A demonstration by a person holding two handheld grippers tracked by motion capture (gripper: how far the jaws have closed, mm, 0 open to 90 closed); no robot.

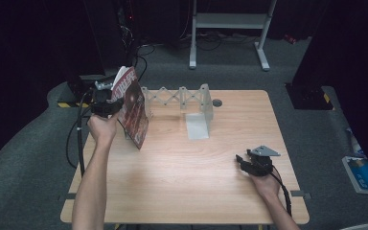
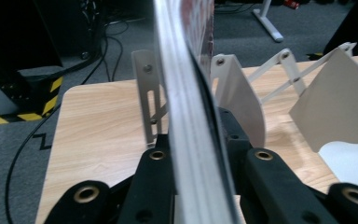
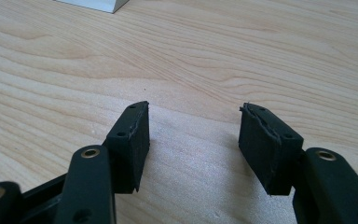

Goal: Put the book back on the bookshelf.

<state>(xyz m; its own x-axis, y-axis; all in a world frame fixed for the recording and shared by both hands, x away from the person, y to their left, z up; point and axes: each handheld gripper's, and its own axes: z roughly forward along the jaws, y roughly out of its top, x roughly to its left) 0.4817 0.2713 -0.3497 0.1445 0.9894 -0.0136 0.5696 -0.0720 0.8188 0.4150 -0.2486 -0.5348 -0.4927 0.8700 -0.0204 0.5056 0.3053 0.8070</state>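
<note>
The left gripper (image 1: 109,106) is clamped on a thick book (image 1: 133,106) with a dark red cover, holding it upright and slightly tilted at the far left corner of the table (image 1: 172,191). In the left gripper view the 2 black jaws press on either side of the book's (image 2: 186,93) page edges, which rise straight up between them. Just beyond the book stands a white expanding rack (image 1: 179,98) with scissor links and several flat dividers, stretched along the table's far edge; the book's lower corner sits at the rack's left end, near the first dividers (image 2: 240,95). The right gripper (image 1: 245,160) rests low over the near right part of the table, well apart from the book, its jaws spread wide with nothing between the pads (image 3: 133,144), bare wood showing under them.
</note>
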